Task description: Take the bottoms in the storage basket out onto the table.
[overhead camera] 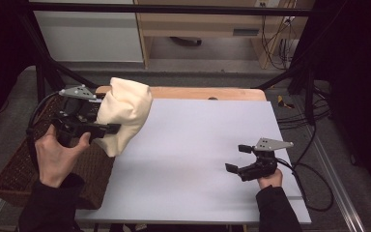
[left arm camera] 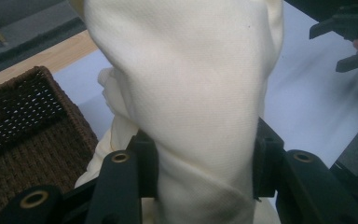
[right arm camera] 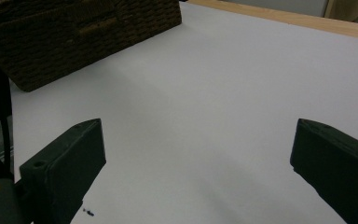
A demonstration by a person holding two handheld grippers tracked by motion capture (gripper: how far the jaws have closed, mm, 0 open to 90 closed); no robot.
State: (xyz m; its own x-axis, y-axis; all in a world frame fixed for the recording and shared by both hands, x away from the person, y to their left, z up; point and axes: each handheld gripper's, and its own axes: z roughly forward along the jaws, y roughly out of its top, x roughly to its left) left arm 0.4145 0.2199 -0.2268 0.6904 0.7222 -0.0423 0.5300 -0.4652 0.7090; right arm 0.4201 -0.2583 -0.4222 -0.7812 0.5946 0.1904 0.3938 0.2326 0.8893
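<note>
In the high view, the white table top (overhead camera: 193, 159) is lying bare across the middle and lower right of the frame, with a strip of wooden edge (overhead camera: 207, 93) showing along its far side at upper centre. A brown wicker basket (overhead camera: 38, 169) is sitting at the lower left, hugging the table's left edge. That leaves wide open room between the two hands.

The left gripper (overhead camera: 107, 128) is sitting at the left of the frame, above the line where basket and table meet. It is clamping a cream cloth (overhead camera: 124, 113), which is bunching up and hanging off the table surface. In the left gripper view the cloth (left arm camera: 186, 93) is rising from between the two black jaws at the bottom of the frame, both pads pressing into its folds.

The right gripper (overhead camera: 238, 158) is resting low at the lower right of the high view, well apart from the cloth. Its jaws are standing wide apart with nothing between them, above bare table (right arm camera: 205, 116), with the basket (right arm camera: 74, 32) at the upper left.
</note>
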